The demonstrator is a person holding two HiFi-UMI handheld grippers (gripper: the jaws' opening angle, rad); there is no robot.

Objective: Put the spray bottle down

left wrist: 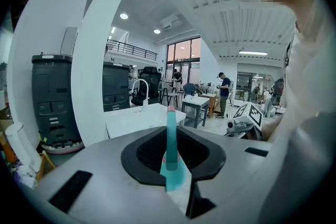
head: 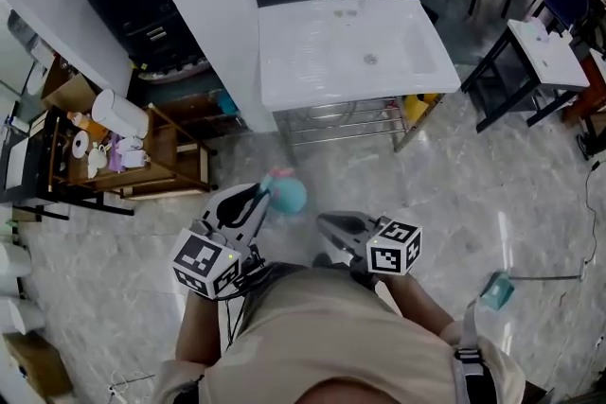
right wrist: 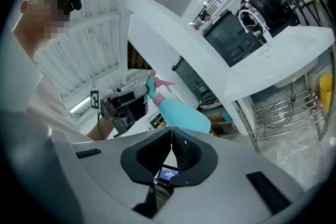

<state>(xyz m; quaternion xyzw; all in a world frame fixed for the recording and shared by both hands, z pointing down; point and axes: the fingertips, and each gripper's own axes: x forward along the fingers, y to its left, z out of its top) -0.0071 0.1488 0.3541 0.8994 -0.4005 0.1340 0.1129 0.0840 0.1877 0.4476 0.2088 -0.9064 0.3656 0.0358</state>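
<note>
While the spray bottle is held in mid-air at the centre of the head view, over the floor and well short of the white sink surface at the upper middle, it is supported only by the left hand-held gripper. That gripper's jaws are pinched on the bottle's narrow upper part, as is seen in the left gripper view. The right hand-held gripper is kept just beside it, jaws pressed together on nothing.

A slip or a swivel is judged the main risk: the bottle is gripped at its slim top, so the wider body could pivot between the pads. If it were released while tilted, it could topple on the surface, and the trigger might be squeezed by the pinch.

A teal body, a pink collar and a pink nozzle tip are shown. In the right gripper view the bottle is seen slanted, nozzle toward the upper left. Its fill level cannot be told.
</note>
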